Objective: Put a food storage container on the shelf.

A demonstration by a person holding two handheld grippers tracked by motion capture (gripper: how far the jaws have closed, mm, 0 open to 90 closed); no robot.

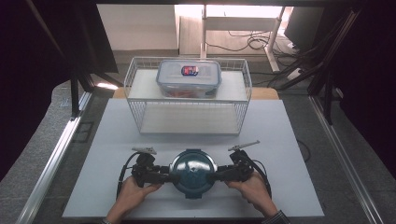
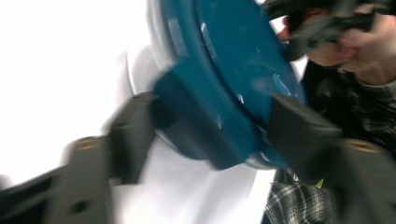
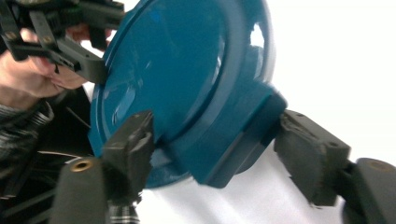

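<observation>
Teal pot lid [image 1: 193, 171] lies on the white counter [image 1: 280, 140], near its 6 o'clock edge, well short of the wire basket [image 1: 140, 116] that stands at 12 o'clock with a clear lidded box [image 1: 188, 78] on its upper shelf. My left claw [image 1: 164, 175] reaches in from 9 o'clock and my right claw [image 1: 219, 174] from 3 o'clock, each at one of the lid's side handles. In the left gripper view the teal handle [image 2: 205, 135] sits between my two black jaws; the far jaw is against the lid's rim, the near one just beside the handle, though blur hides whether both pads press. In the right gripper view the other handle [image 3: 233, 140] lies between the jaws, one pad at the rim, the other with a small gap showing. Neither claw is fully clamped as far as I can see.
</observation>
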